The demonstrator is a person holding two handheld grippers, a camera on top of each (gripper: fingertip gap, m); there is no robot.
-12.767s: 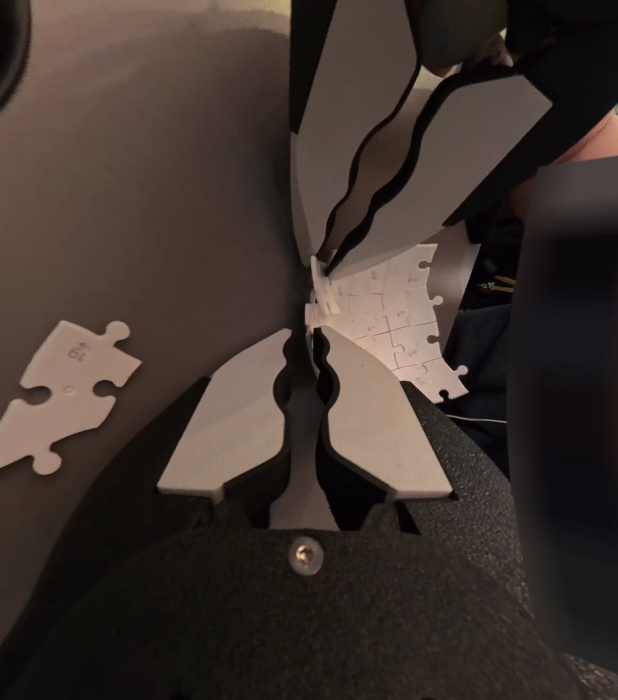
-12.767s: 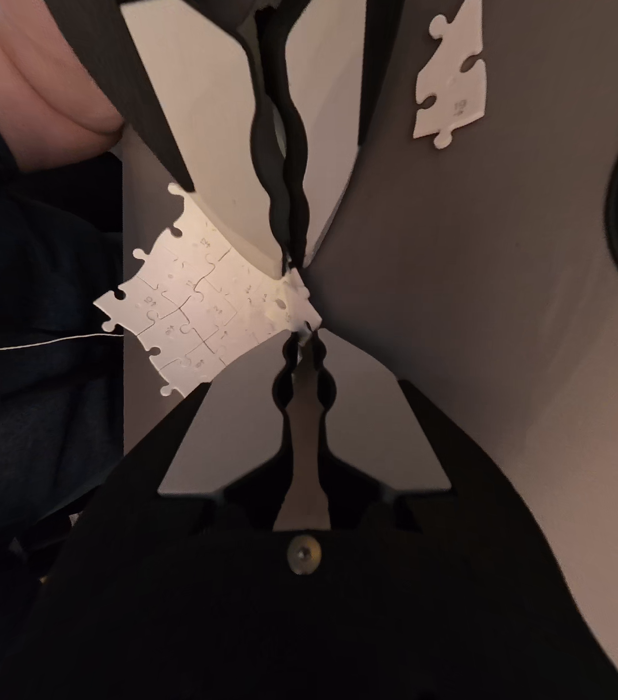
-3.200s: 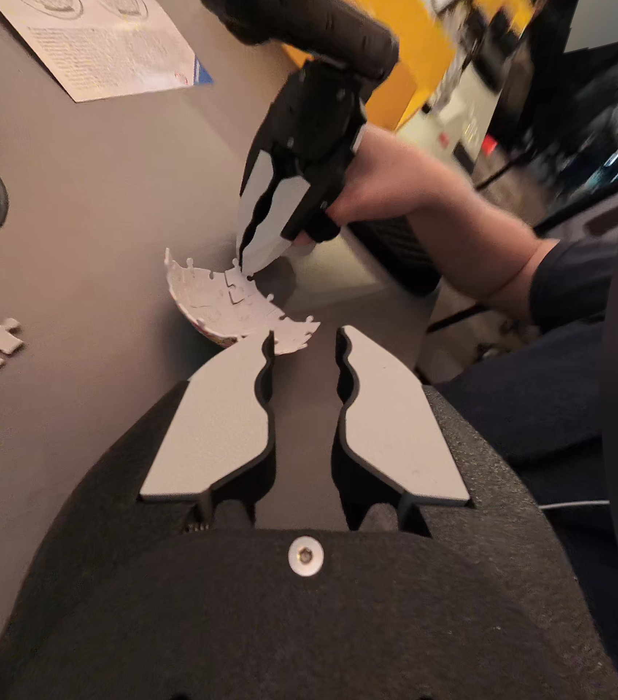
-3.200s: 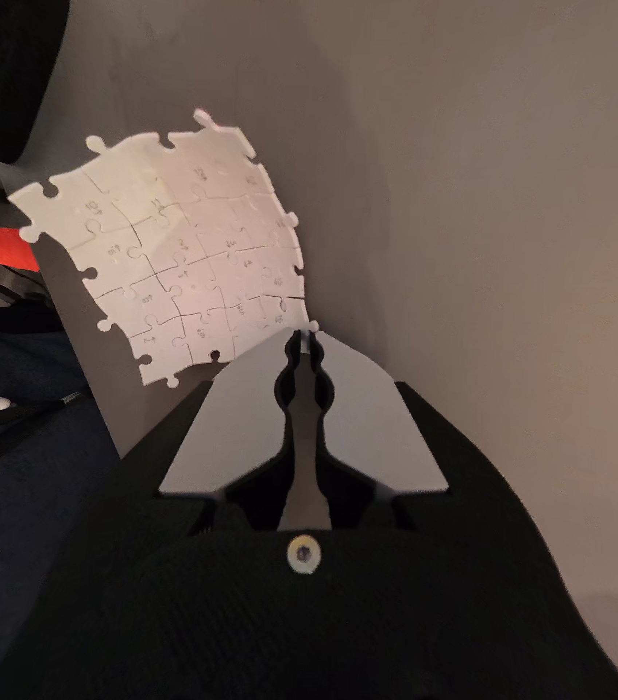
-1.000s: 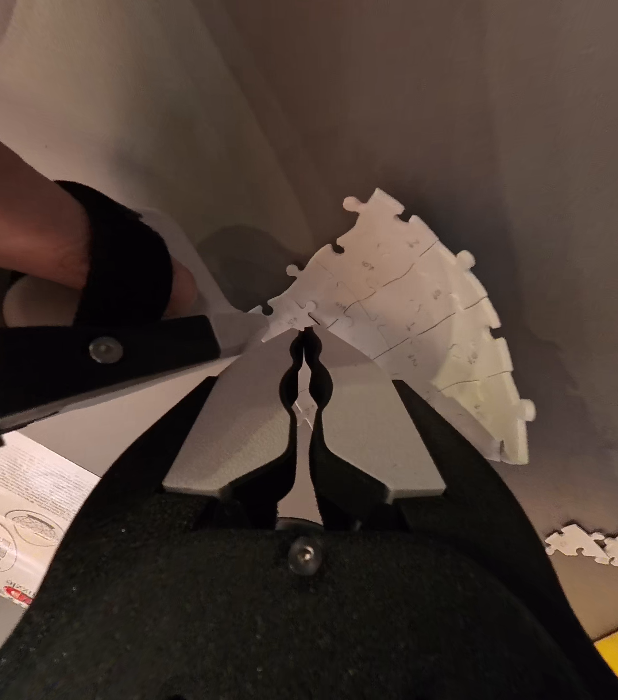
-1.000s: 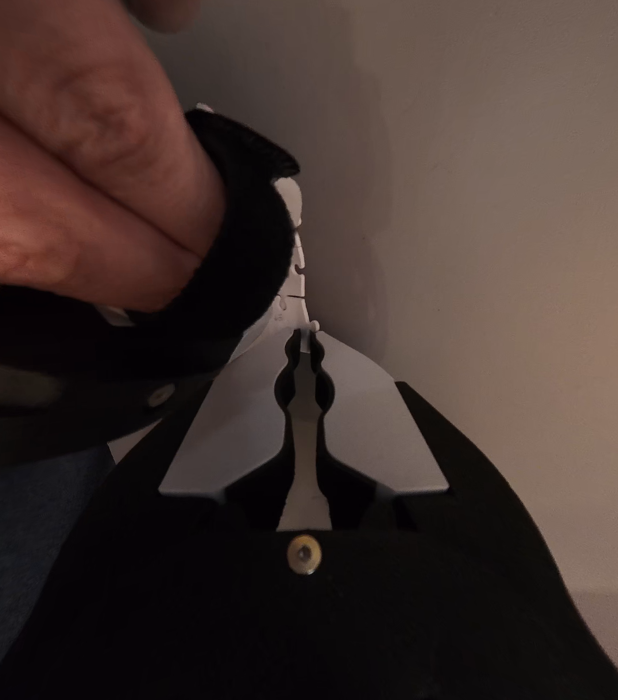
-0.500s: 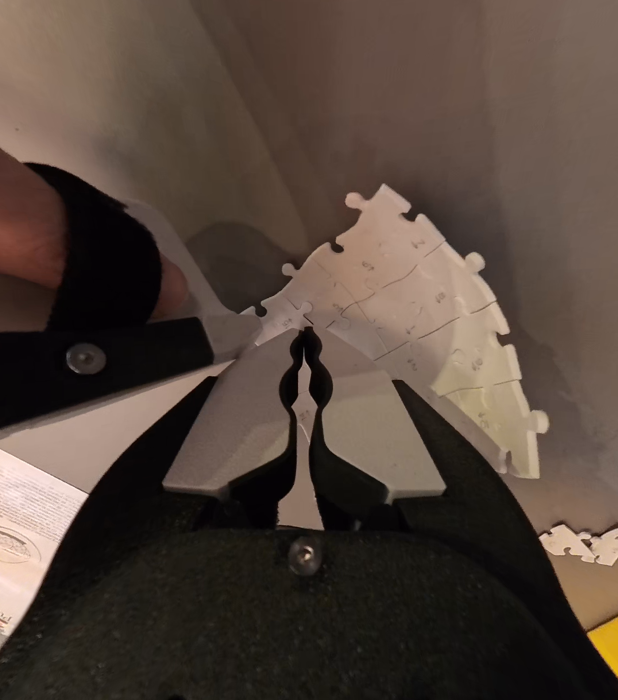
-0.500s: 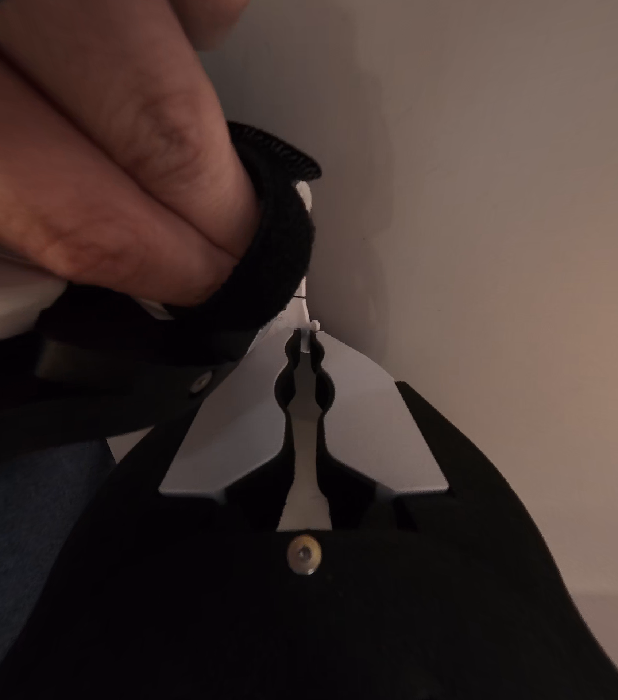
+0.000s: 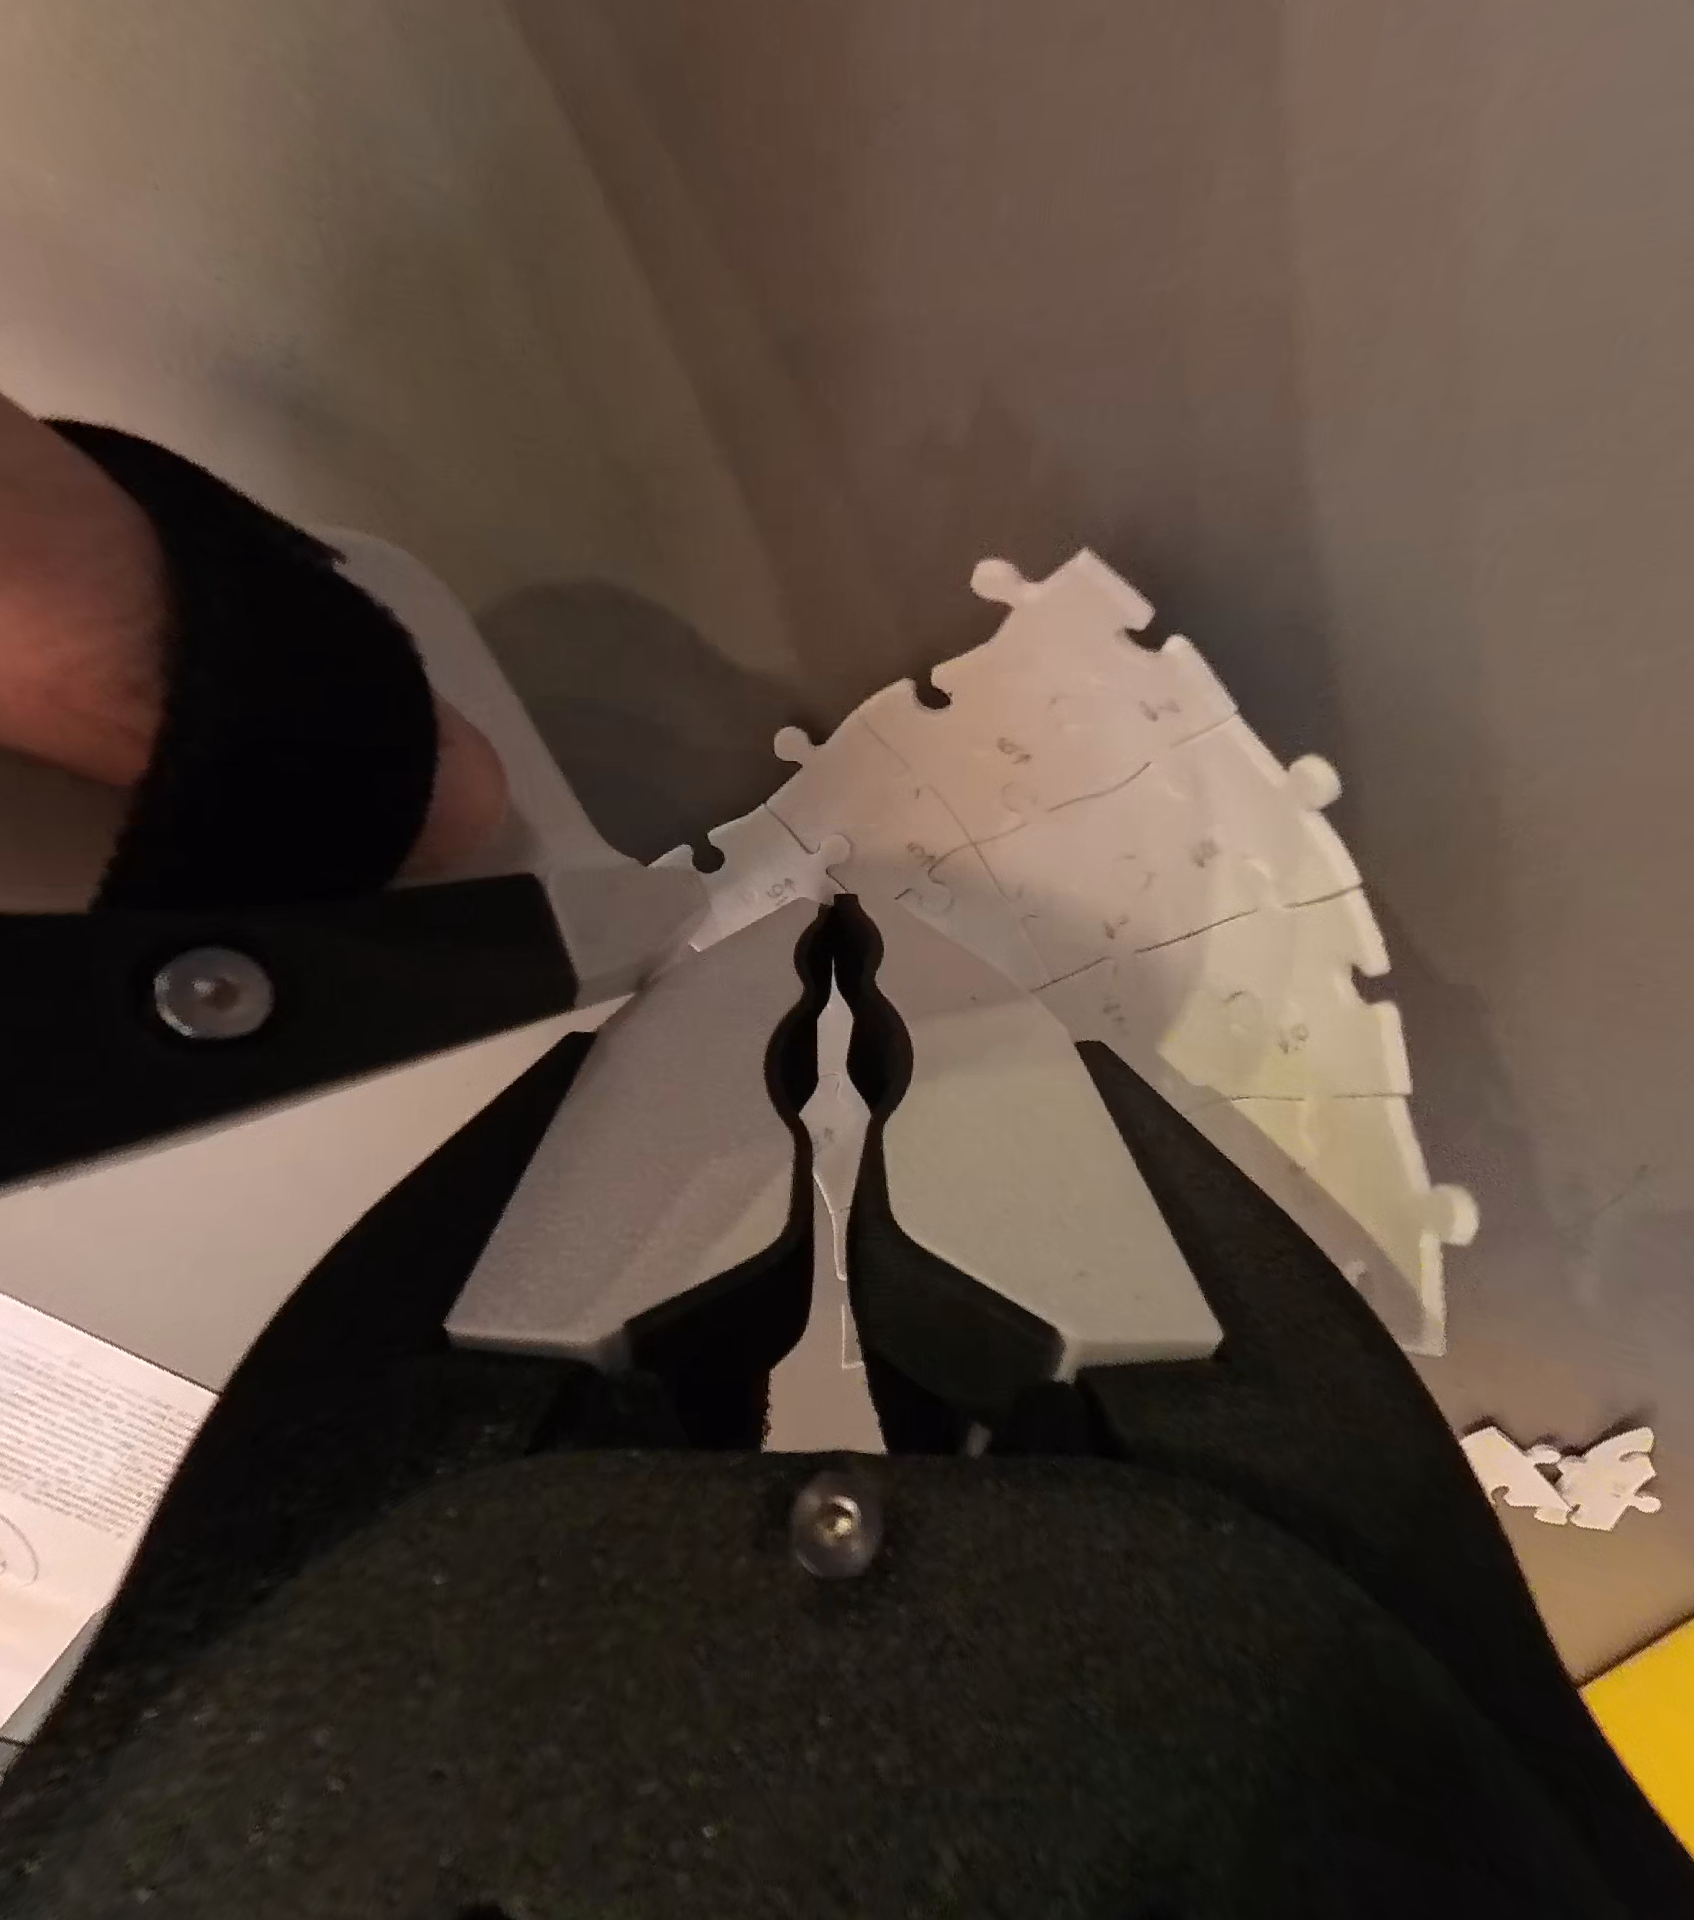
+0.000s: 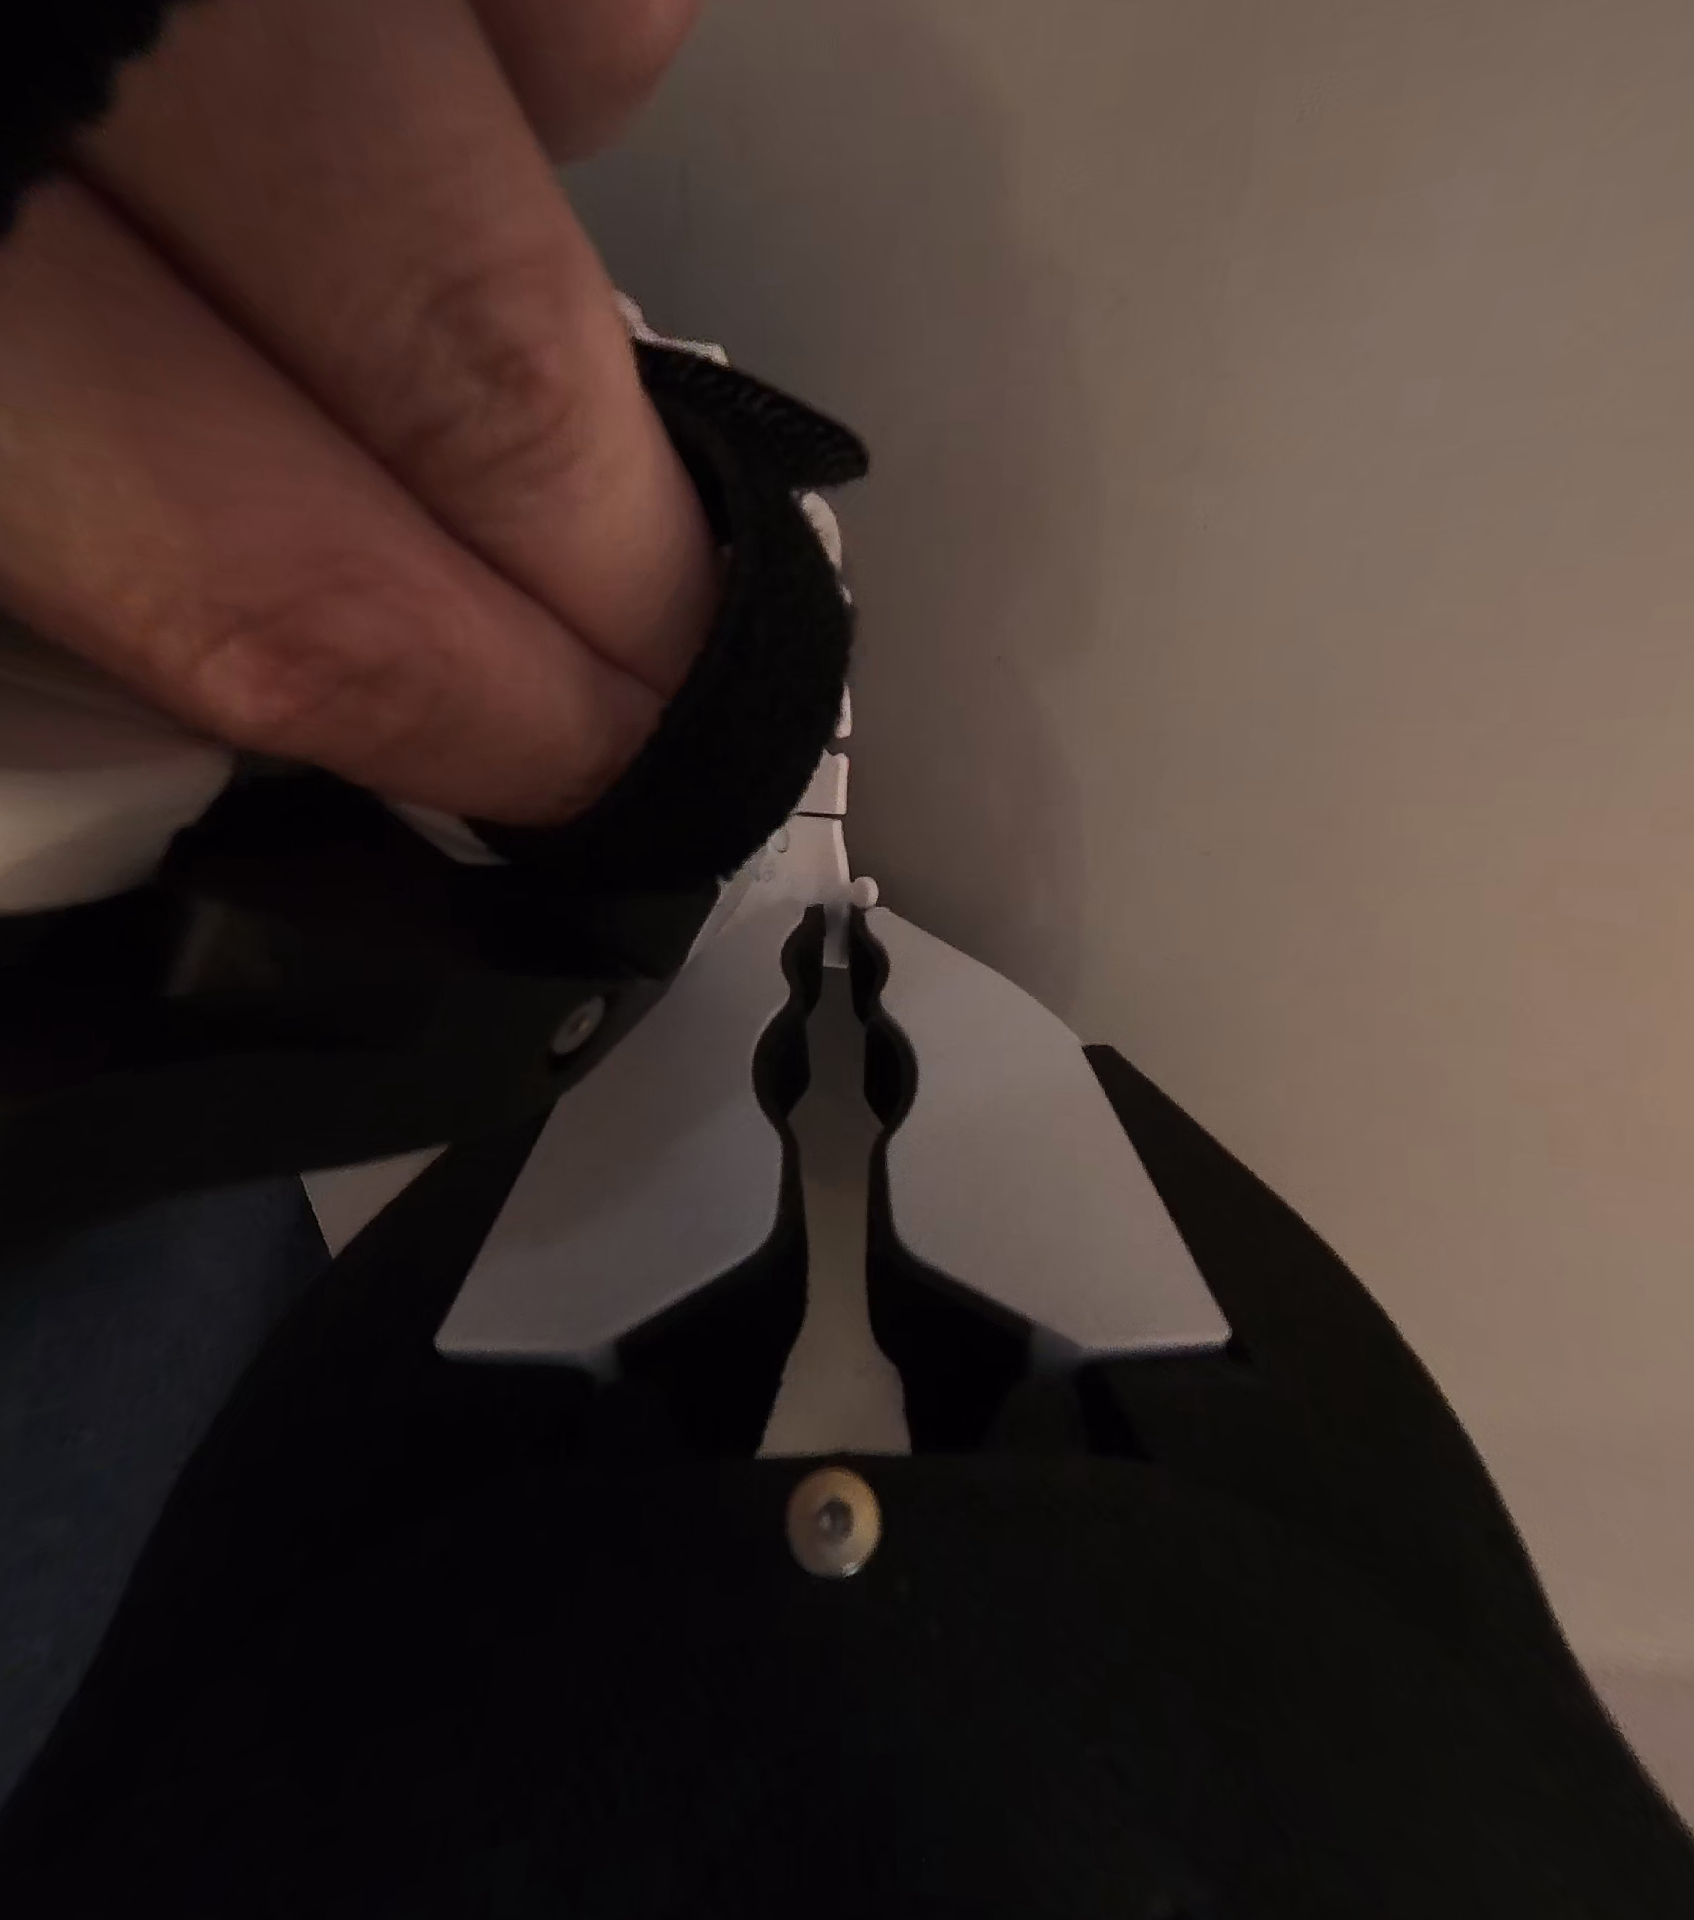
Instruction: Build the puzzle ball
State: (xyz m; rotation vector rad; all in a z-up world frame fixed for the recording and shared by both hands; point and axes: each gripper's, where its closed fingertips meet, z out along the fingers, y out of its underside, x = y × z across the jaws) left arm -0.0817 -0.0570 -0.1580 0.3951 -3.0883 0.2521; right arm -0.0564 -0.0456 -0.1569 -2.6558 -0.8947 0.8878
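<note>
Both my tools pinch the curved puzzle shell.

My left tool [image 9: 838, 906] and right tool [image 10: 845, 914] are closed on the white puzzle shell [image 9: 1134, 883] (two loose pieces [image 9: 1560, 1475] lie on the worktop [image 9: 1497, 520]).

Matt white puzzle shell [image 9: 1113, 883]; smooth grey fingers [image 9: 614, 1164]; rough black foam housing [image 9: 822, 1714].

Both views are dimly lit with warm light; edges are bent by wide-angle distortion, and near surfaces are blurred.
</note>
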